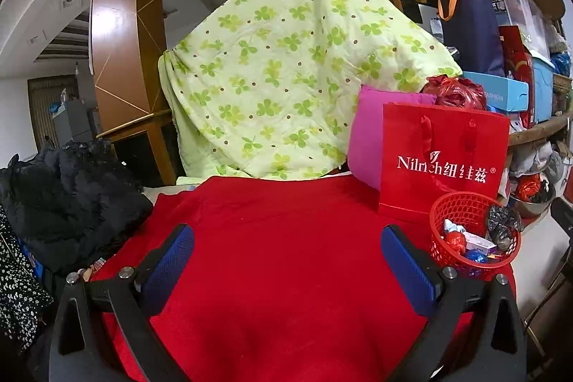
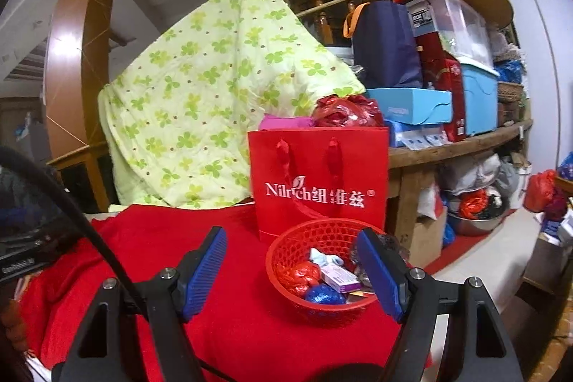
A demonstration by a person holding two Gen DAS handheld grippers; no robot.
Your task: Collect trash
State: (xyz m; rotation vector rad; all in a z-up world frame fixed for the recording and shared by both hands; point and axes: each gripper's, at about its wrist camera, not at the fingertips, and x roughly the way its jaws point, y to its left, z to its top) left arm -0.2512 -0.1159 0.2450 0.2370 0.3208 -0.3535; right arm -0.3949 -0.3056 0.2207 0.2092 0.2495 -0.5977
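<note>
A red plastic basket [image 2: 283,260] stands on a red cloth [image 2: 229,328] and holds several pieces of trash: a red wrapper [image 2: 301,276], a blue wrapper [image 2: 324,294], a small purple box [image 2: 338,278] and a black crumpled bag at its right side. My right gripper [image 2: 292,253] is open and empty just above and in front of the basket. In the left wrist view the basket [image 1: 438,237] is at the right with the black bag [image 1: 503,224] on its rim. My left gripper [image 1: 286,244] is open and empty over the bare red cloth [image 1: 279,274].
A red paper gift bag [image 2: 318,181] stands right behind the basket, with a pink cushion [image 1: 365,142] and a red plastic bag [image 2: 347,111] behind it. A green clover quilt [image 1: 286,70] hangs at the back. Black clothes [image 1: 68,196] lie left. Cluttered wooden shelves [image 2: 458,138] stand right.
</note>
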